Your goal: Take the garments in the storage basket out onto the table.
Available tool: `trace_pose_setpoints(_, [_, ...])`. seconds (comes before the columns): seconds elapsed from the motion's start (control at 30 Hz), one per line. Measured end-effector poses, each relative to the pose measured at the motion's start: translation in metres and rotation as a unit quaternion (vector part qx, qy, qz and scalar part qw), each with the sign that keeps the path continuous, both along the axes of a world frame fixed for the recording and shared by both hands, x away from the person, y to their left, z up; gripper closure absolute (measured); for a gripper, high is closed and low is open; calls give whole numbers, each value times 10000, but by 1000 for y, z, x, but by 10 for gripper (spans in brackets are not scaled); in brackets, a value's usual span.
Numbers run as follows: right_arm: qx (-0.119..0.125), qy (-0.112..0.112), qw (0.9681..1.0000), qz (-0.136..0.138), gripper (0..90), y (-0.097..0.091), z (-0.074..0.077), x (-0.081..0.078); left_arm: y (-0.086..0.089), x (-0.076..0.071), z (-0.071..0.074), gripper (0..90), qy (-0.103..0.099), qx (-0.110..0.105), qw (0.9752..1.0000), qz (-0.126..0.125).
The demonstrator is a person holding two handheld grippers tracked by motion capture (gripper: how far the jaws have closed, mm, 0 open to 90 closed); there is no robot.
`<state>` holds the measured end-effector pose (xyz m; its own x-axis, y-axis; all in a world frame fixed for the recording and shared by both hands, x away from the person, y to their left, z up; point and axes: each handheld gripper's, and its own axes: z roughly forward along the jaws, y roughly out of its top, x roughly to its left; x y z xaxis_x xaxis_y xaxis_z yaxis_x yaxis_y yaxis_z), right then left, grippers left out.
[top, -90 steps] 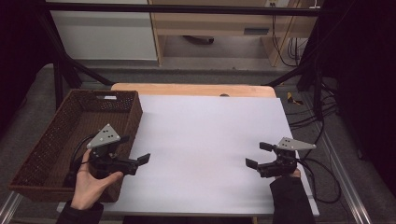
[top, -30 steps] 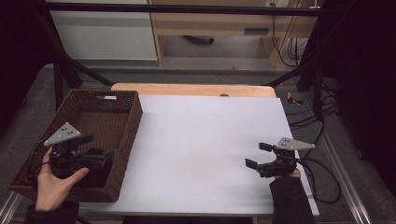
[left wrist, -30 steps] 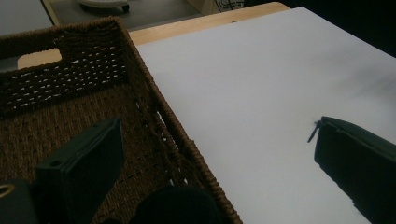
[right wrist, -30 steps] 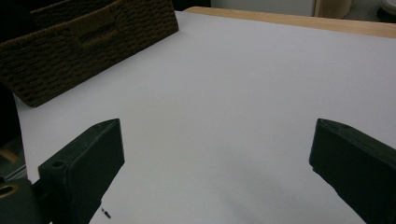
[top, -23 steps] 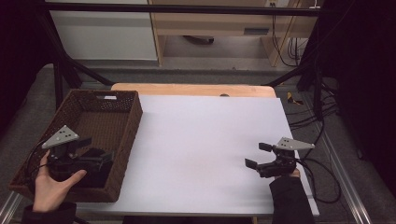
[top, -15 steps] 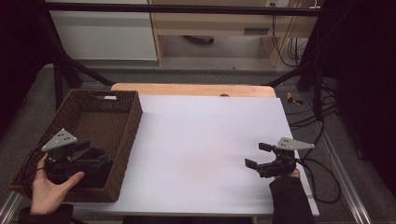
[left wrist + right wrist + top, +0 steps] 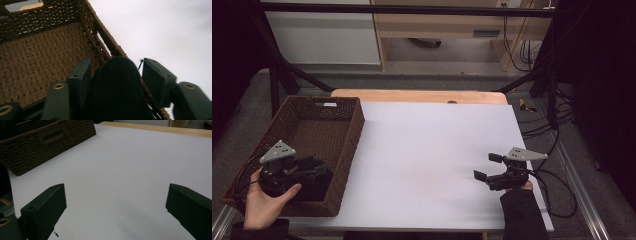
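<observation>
1. A dark cloth (image 7: 117,87) sits between the two jaws of the left gripper (image 7: 314,167), inside the wicker basket (image 7: 349,135) near its right wall. The jaws have just been closing; whether the pads already press on the cloth I cannot tell.
2. The left hand (image 7: 264,202) holds this gripper low in the near corner of the basket.
3. The right gripper (image 7: 487,167) rests on the white table (image 7: 427,145), well apart from the basket, its jaws wide apart with nothing between them.
</observation>
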<state>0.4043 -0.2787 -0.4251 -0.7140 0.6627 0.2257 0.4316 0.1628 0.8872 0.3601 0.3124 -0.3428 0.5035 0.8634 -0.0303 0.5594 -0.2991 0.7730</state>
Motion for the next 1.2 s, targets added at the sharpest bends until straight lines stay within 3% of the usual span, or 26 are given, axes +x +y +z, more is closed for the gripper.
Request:
trace_pose_setpoints(0.23, [4, -4, 10000, -3, 35, 0, 0, 0, -1, 0, 0, 601, 27, 41, 9999, -96])
trace_pose_setpoints(0.5, [-5, 4, 10000, -8, 35, 0, 0, 0, -1, 2, -1, 697, 71, -13, 9999, -146])
trace_pose_setpoints(0.8, [-32, 11, 10000, -22, 35, 0, -1, 1, -4, 6, 1, 727, 79, -104, 9997, -203])
trace_pose_setpoints(1.2, [-41, 28, 10000, -26, 35, 1, -1, 1, -2, 11, 5, 737, 77, -410, 9990, -146])
